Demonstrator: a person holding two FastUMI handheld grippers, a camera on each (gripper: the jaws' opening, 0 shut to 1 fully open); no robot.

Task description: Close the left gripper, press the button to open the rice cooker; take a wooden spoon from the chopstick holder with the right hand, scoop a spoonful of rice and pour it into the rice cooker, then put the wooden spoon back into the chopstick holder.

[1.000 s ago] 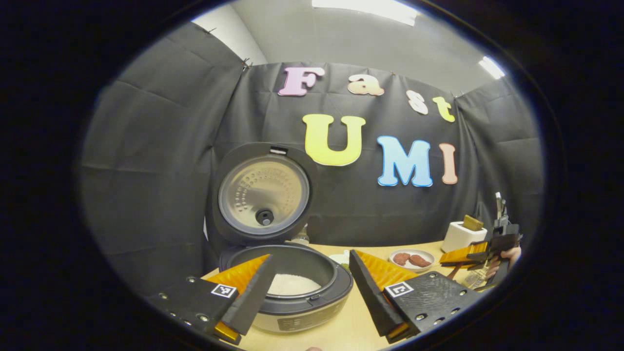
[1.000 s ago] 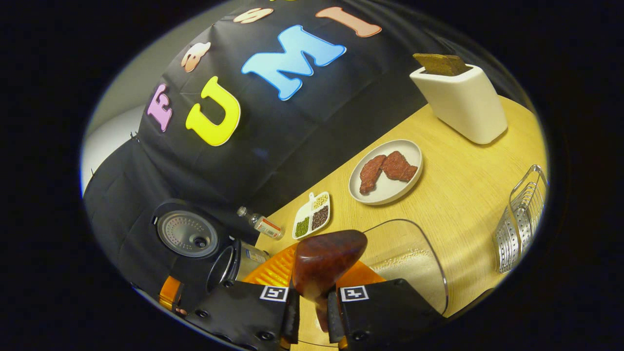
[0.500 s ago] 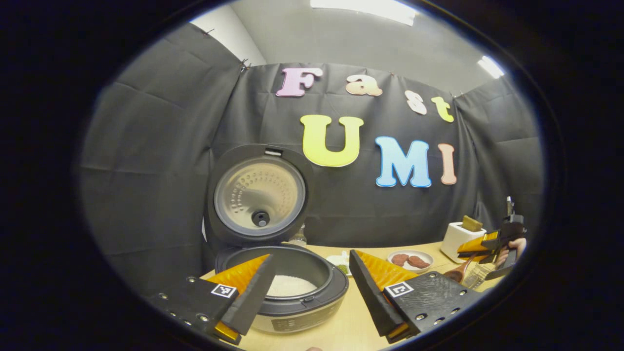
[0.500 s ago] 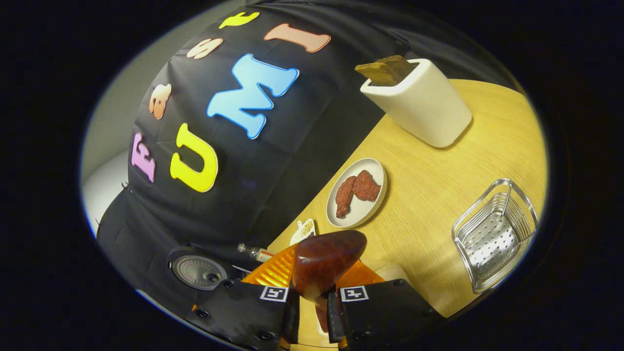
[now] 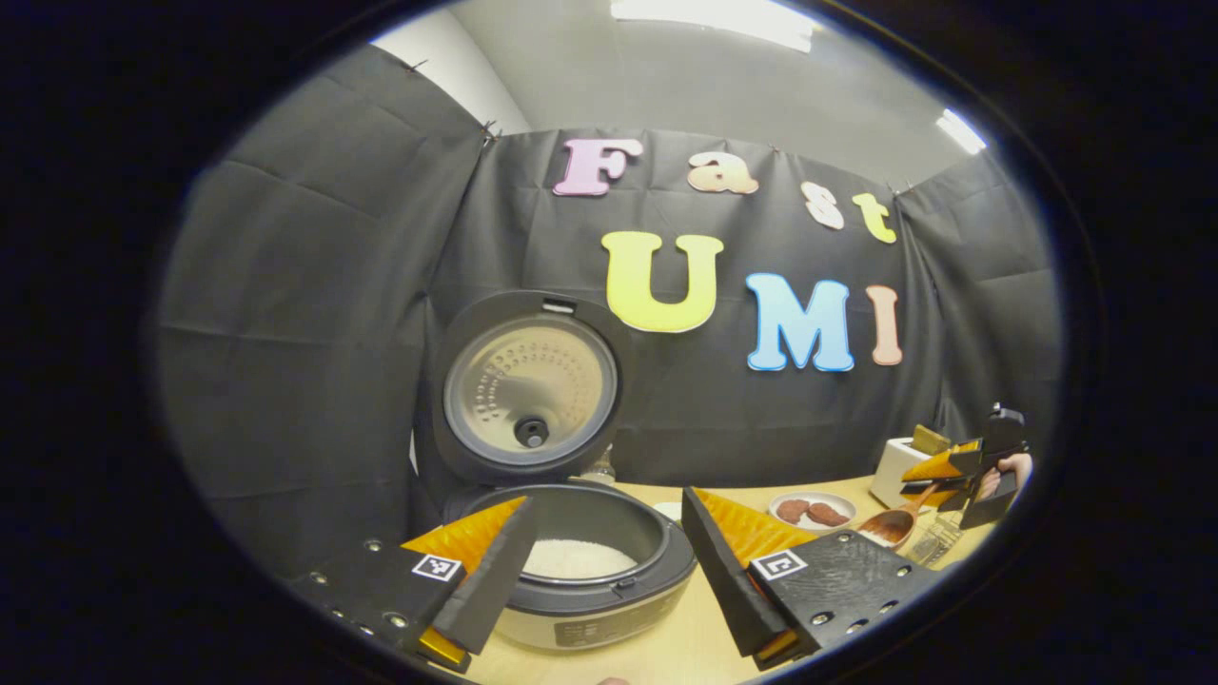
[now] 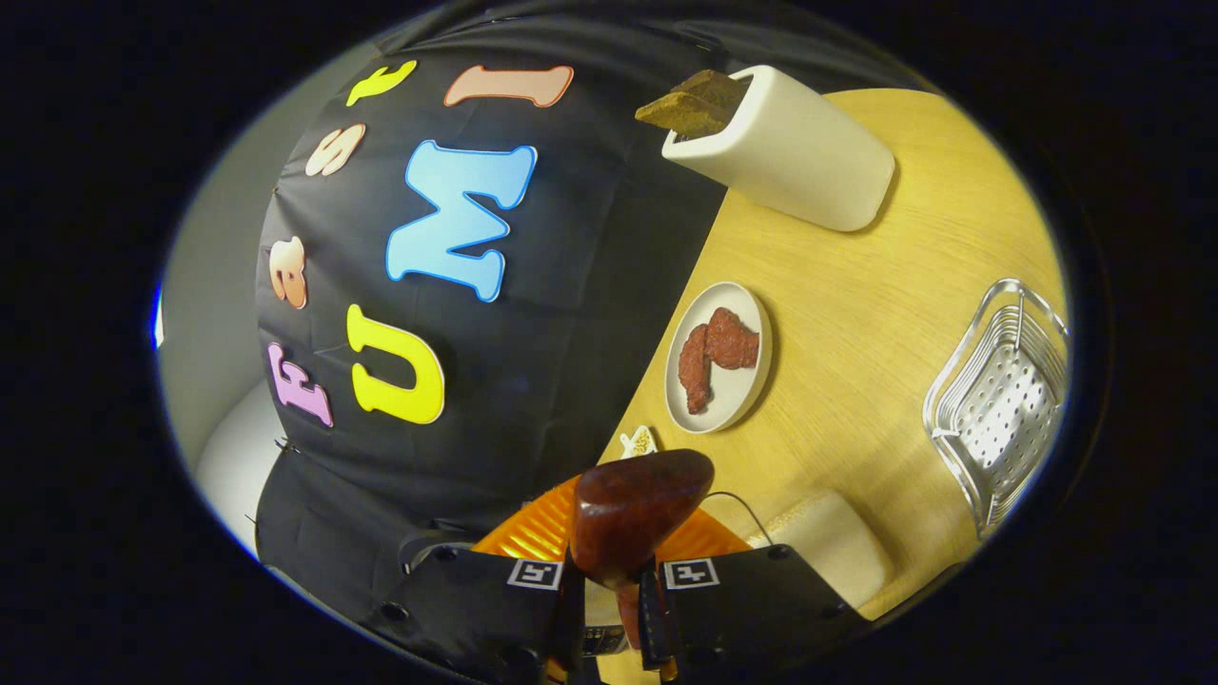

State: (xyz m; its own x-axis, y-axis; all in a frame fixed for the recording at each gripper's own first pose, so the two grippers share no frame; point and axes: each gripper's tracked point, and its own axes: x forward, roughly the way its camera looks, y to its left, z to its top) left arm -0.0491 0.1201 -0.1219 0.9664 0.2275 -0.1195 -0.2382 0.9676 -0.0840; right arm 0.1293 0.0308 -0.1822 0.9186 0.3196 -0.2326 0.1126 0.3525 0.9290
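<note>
On the pale wooden table (image 6: 856,333) the biggest thing is the cooker (image 5: 571,580), a round grey pot. Its lid (image 5: 528,385) stands upright behind it and shows a dimpled metal inner plate. White rice (image 5: 571,559) lies in the bowl. The left tongs (image 5: 599,561) hover just in front of the cooker with the two fingers wide apart and nothing between them; one finger covers part of the cooker's near rim.

Far to the right in the left gripper view, the right tongs (image 5: 937,476) are held up by a hand (image 5: 1016,471) above the table, with the spoon (image 5: 890,525) hanging down from them. In the right gripper view the same tongs (image 6: 609,595) are clamped on the spoon's (image 6: 636,514) handle, and its dark, glossy wooden bowl stands up between the fingers and hides part of the table behind it.

Beyond the spoon there is a white toaster (image 6: 785,152) with rounded corners and a brown slice (image 6: 690,103) sticking out of its slot. Beside it, near the table edge, is a wire holder (image 6: 1004,400) of shiny metal with a perforated bottom. Between toaster and spoon a flat white plate (image 6: 752,381) carries two reddish pieces of meat (image 6: 714,352). A clear container (image 6: 828,542) with rice shows just beside the right tongs. A small white dish (image 6: 639,441) with grains peeks out above the spoon.
</note>
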